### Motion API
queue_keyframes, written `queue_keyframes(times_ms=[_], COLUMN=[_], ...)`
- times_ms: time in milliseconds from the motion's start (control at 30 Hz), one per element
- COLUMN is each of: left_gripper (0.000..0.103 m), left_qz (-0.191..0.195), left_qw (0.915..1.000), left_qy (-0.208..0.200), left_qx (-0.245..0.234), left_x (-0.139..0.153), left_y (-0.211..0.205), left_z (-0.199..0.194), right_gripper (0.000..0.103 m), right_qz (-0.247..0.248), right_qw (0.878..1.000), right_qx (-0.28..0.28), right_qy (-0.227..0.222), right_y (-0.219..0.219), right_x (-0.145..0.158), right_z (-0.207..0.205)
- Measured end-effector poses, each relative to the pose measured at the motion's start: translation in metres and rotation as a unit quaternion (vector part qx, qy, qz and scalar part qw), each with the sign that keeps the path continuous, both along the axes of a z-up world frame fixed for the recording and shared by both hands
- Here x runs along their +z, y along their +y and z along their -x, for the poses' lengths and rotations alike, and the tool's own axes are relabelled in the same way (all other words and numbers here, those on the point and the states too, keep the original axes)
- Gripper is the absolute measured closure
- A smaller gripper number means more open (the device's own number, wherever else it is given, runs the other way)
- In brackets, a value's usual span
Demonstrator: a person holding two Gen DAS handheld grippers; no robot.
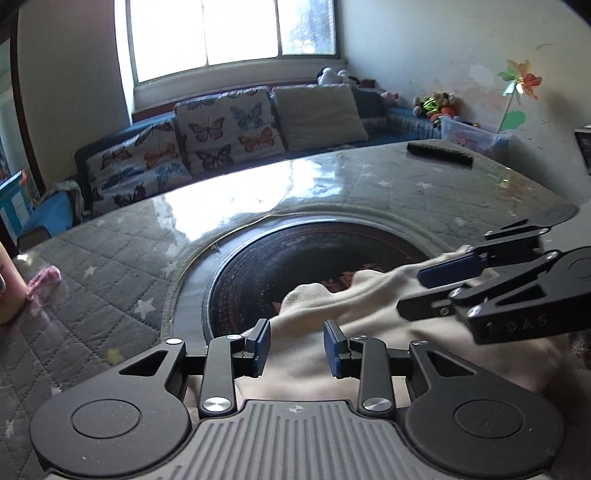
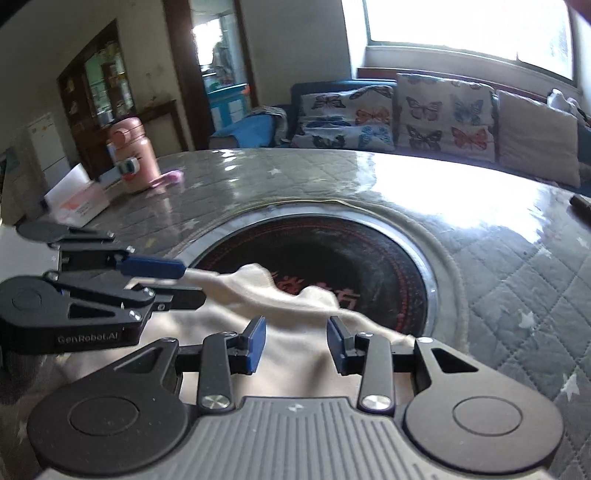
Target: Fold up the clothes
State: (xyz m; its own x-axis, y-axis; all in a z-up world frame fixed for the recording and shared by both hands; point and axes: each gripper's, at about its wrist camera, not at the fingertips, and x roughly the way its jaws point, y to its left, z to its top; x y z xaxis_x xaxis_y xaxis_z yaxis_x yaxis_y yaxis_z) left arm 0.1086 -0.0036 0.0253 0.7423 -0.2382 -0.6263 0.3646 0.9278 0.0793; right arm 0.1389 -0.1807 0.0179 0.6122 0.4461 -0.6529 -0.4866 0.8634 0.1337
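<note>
A lived-in room around a quilted counter

The counter [image 1: 92, 258], under a grey star-patterned quilted cover and a glossy clear sheet, has a round dark glass hob [image 2: 332, 254] set in its middle. On it stand a pink flask [image 2: 135, 158] and a white box [image 2: 74, 199]; a black remote [image 1: 439, 153] lies far off. Behind, butterfly cushions [image 1: 221, 129] line a blue sofa [image 1: 388, 133] under the window [image 1: 229, 29], with a pinwheel [image 1: 519, 79] by the wall.

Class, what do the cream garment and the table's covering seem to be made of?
Cream garment: apparently soft, matte knit or fleece; it drapes in rounded folds. Table covering: grey quilted fabric with stitched diamonds and white stars, seemingly under a clear glossy sheet, probably plastic, since window glare reflects off it.
</note>
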Motion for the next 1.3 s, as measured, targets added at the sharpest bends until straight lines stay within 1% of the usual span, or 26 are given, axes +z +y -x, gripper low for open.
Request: queue_keyframes(times_ms=[133, 267, 333, 467, 867, 1000, 1100, 1233, 1300], left_gripper=[0.069, 0.069, 0.069, 0.068, 0.068, 0.068, 0.068, 0.068, 0.068], left_qz=[-0.016, -0.028, -0.035, -0.032, -0.012, -0.006, 0.005, 0.016, 0.02], left_qw=[0.9996, 0.9991, 0.9988, 0.999, 0.9997, 0.9998, 0.9999, 0.9999, 0.9998], left_qy=[-0.014, -0.015, -0.016, -0.012, -0.006, -0.002, -0.004, -0.007, -0.007], left_qx=[-0.019, -0.028, -0.029, -0.03, -0.019, -0.017, -0.012, 0.001, 0.002], left_x=[0.002, -0.004, -0.009, -0.014, -0.018, -0.015, -0.007, 0.0, 0.001], left_y=[-0.002, 0.0, 0.0, 0.004, 0.017, 0.018, 0.021, 0.022, 0.021], left_z=[0.024, 0.045, 0.054, 0.066, 0.085, 0.086, 0.081, 0.067, 0.061], right_gripper=[0.063, 0.055, 0.054, 0.046, 0.044, 0.044, 0.044, 0.044, 0.044], right_qz=[0.025, 0.042, 0.053, 0.068, 0.047, 0.038, 0.018, -0.009, -0.021], right_qw=[0.999, 0.998, 0.996, 0.993, 0.995, 0.997, 0.999, 1.0, 1.0], right_qx=[0.031, 0.044, 0.051, 0.071, 0.082, 0.062, 0.043, 0.018, 0.013], right_qy=[-0.02, -0.033, -0.043, -0.065, -0.026, -0.011, 0.002, -0.017, -0.018], right_y=[0.009, 0.016, 0.019, 0.023, -0.005, -0.024, -0.04, -0.05, -0.049], right_x=[0.001, -0.001, -0.001, 0.0, -0.007, -0.006, 0.0, 0.012, 0.011], right_z=[0.022, 0.039, 0.05, 0.073, 0.11, 0.117, 0.115, 0.104, 0.095])
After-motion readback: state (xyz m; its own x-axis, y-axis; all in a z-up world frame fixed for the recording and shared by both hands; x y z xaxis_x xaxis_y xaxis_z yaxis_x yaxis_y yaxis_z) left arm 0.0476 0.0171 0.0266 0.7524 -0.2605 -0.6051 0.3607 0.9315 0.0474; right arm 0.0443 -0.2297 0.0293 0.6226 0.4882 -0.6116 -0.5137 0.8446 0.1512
